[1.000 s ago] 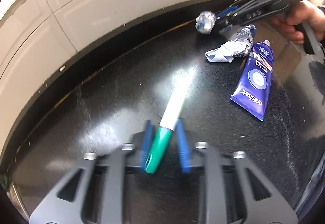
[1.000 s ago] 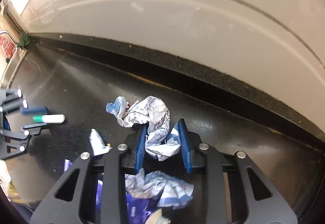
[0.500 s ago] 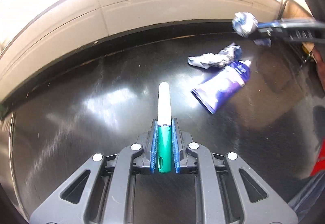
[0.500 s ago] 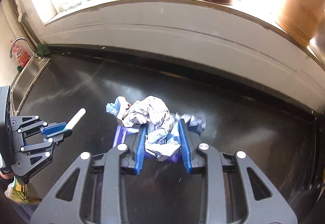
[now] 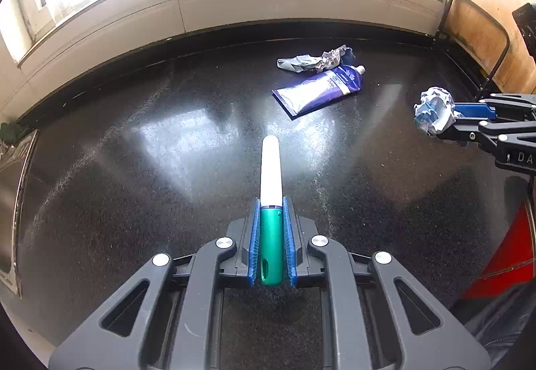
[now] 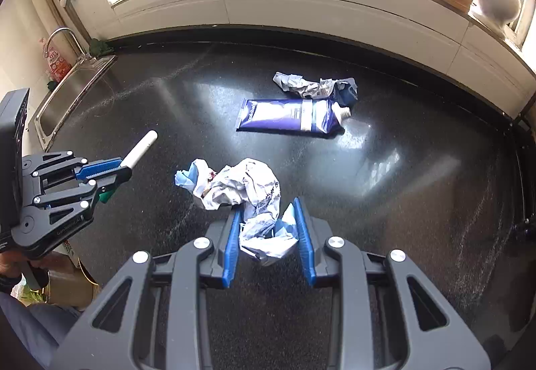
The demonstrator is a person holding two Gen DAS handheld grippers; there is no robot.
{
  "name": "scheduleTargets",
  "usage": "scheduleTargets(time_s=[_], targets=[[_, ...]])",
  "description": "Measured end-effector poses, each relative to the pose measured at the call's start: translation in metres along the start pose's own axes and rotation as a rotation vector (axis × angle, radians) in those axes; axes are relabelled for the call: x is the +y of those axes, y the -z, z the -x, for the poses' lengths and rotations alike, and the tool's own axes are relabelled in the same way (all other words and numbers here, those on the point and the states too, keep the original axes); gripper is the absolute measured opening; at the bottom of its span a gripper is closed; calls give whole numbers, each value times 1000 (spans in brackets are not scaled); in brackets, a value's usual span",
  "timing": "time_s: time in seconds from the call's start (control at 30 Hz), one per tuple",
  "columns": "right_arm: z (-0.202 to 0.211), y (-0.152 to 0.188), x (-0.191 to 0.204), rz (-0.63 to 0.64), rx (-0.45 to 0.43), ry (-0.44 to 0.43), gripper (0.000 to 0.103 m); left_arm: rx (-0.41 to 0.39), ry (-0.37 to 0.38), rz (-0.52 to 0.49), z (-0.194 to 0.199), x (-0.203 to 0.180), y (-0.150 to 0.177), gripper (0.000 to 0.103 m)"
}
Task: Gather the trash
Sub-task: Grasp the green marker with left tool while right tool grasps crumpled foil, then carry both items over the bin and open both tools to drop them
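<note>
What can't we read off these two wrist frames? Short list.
- Trash bin: in neither view, so the drop-off spot is unknown.
- Blue tube: label print too small to read in both views.
- Marker: in the right wrist view, mostly covered by the left gripper.
- Windowsill items: washed out by backlight.
- Crumpled paper: its underside hidden inside the right gripper.

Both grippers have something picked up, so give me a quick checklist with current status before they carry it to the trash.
1. Left gripper shut on the marker: ok.
2. Right gripper shut on the crumpled paper: ok.
3. Both loads lifted clear of the black counter: ok.
4. Counter cleared: not ok; the blue tube and a paper scrap remain.
5. Trash bin located: cannot tell.
</note>
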State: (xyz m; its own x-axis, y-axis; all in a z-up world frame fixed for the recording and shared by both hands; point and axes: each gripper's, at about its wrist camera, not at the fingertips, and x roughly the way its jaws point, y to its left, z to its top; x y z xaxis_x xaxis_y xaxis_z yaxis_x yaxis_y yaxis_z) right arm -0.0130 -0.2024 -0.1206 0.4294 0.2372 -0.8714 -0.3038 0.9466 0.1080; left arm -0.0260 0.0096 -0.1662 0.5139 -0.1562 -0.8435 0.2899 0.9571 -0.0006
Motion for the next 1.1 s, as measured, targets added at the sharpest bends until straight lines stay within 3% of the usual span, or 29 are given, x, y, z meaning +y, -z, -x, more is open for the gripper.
scheduleTargets(time_s=[0.33,0.53,0.8,0.93,1.1], targets=[[9,-8,26,65,-30,-32,31,-56,-56,68,31,13,15,13],[-5,-33,92,204,-31,-138,31,-92,-161,197,69,54,45,13],[-28,-52,242,490,15,-382,31,-101,-414,461,140,124,132,13],[-37,-37,331,653,75,-516,31,-78,-536,635,173,149,193,13],[-39,-2,427,856,135,-636,31,-42,-635,851,198,165,265,13]])
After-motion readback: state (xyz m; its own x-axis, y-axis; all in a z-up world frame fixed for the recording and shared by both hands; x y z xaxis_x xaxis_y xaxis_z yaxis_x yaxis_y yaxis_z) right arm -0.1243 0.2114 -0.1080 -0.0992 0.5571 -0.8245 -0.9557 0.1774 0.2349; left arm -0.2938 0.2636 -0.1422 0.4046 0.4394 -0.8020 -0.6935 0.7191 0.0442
